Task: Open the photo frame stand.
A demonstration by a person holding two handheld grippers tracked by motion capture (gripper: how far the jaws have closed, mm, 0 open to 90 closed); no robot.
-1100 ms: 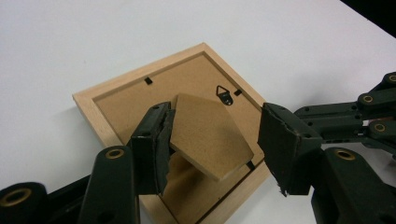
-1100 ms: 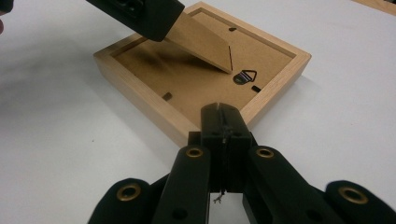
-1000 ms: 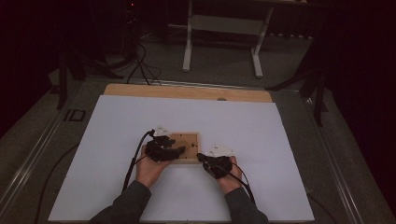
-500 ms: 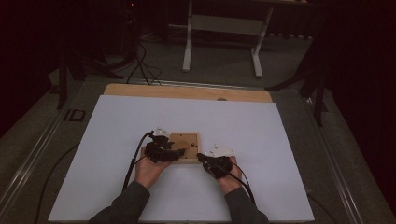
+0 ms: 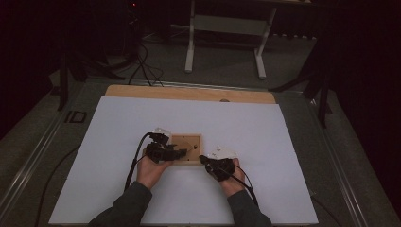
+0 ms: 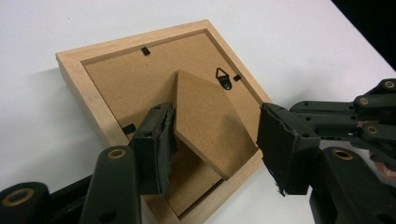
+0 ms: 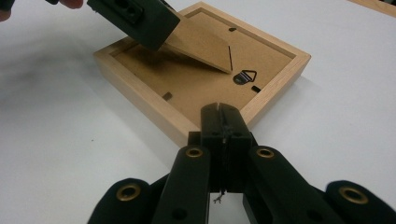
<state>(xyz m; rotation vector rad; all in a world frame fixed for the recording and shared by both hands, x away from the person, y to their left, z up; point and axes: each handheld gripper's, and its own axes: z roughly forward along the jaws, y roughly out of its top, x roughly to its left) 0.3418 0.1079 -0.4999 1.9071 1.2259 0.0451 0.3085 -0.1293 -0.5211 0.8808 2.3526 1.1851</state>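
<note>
— Jaws on the right gripper point(image 7: 219, 109), how do they stand?
— Pressed together with nothing in them. The tips sit at the near corner of the wooden picture frame point(image 7: 140, 95), apparently steadying it.
— And the left gripper point(image 6: 215, 135)?
— Partly open, and it has just been closing. The hinged stand flap point(image 6: 205, 116) on the frame's back is between the pads, lifted at its free end. One pad is at the flap's edge and the other is clear of it, so there is no grip yet.
— What does that mean for the job?
— I'd say the flap is about to be pinched and swung out.
— Where's the frame?
— Face down on the white table point(image 5: 265, 132), near the middle, with its hanger point(image 6: 224, 78) toward the far side.
</note>
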